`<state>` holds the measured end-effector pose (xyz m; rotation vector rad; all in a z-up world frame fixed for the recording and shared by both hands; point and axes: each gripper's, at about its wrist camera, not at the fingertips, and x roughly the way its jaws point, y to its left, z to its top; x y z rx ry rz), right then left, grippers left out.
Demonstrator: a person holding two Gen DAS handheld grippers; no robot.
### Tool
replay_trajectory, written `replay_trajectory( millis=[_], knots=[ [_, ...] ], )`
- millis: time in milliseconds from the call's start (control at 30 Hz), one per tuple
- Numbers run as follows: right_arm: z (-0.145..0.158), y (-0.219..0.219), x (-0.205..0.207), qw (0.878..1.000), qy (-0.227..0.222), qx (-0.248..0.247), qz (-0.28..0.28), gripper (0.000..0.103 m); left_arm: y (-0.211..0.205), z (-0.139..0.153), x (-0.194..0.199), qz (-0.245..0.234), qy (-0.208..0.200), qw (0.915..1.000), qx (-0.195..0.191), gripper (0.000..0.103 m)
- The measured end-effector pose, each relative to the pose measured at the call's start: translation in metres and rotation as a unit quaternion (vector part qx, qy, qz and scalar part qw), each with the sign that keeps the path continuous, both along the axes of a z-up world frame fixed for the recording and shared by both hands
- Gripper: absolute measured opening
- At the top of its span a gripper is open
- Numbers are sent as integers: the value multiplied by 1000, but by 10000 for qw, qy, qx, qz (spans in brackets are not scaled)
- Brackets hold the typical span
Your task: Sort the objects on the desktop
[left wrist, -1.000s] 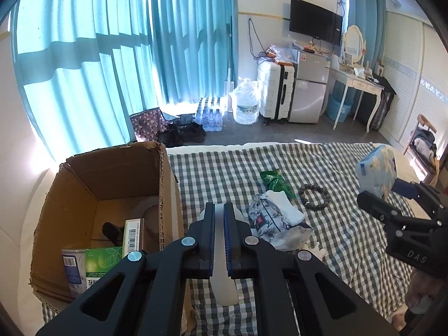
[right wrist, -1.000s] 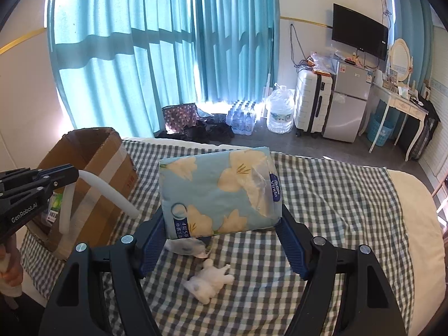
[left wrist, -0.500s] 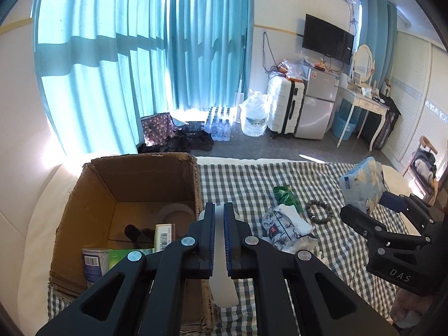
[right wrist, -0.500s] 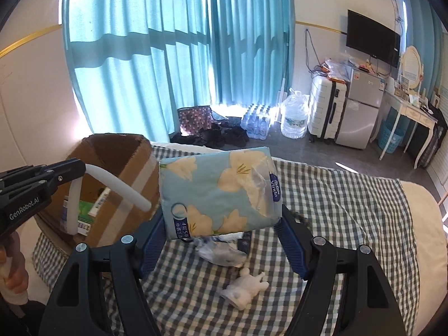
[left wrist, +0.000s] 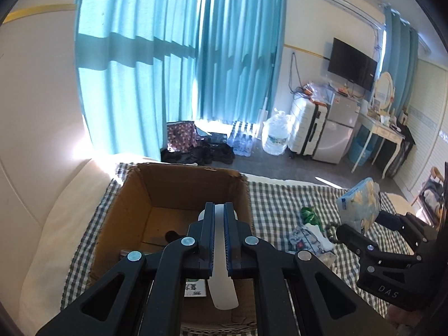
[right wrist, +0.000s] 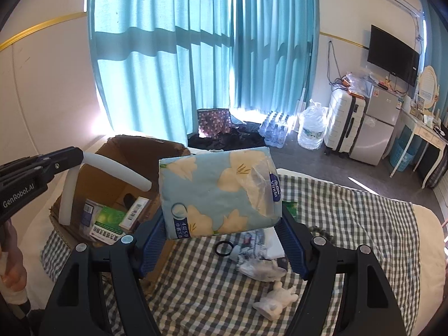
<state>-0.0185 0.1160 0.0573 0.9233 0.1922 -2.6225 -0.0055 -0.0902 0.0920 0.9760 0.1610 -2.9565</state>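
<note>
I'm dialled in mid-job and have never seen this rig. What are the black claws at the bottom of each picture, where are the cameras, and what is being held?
No robot here: a person carries two hand-held grippers, each with a fisheye camera looking along its fingers. In the left wrist view the left gripper is shut on a curved white strip, held over the open cardboard box, which already holds small cartons. In the right wrist view the right gripper clamps a blue flowered tissue pack. On the checked cloth lie a bead bracelet, a black ring, crumpled wrappers and a small white figure.
</note>
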Motion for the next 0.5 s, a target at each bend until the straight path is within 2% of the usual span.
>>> replay_trajectory(
  millis=[500],
  knots=[
    [-7,-64,2,9986,-108,12,524,73,-44,-19,-2,507,-225,9983,-181,6]
  ],
)
